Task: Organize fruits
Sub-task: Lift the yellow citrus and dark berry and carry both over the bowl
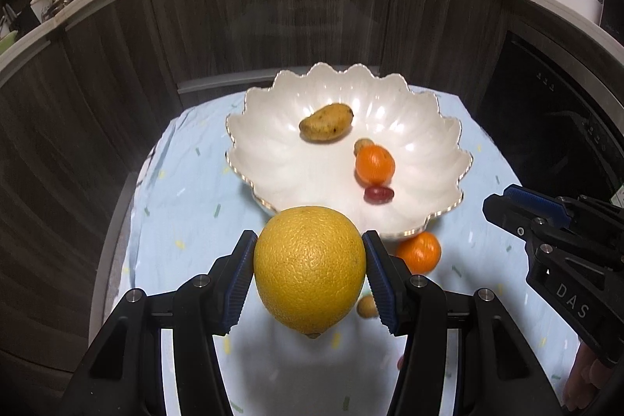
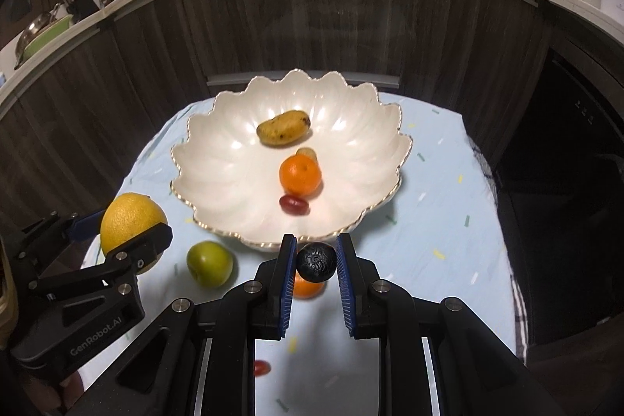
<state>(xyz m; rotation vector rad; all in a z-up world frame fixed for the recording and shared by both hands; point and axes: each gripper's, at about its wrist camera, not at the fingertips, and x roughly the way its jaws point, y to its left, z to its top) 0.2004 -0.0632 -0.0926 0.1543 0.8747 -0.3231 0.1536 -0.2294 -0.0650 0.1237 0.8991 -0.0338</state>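
The tabletop has a pale blue cloth on it. A big white bowl shaped like a flower sits at its far end.

Inside the bowl lie four fruits: one mango, one orange, one red grape and one small tan fruit that touches the orange from behind.

The left gripper holds one big yellow fruit. Its jaws press on both sides of it, just in front of the bowl's near rim.

The right gripper holds one small black ball between its jaws, also just in front of the rim.

On the cloth near the bowl lies one more orange.

Only the right view shows the green apple, beside the yellow fruit, and a second red grape on the cloth under the right gripper. Only the left view shows another small tan fruit on the cloth.
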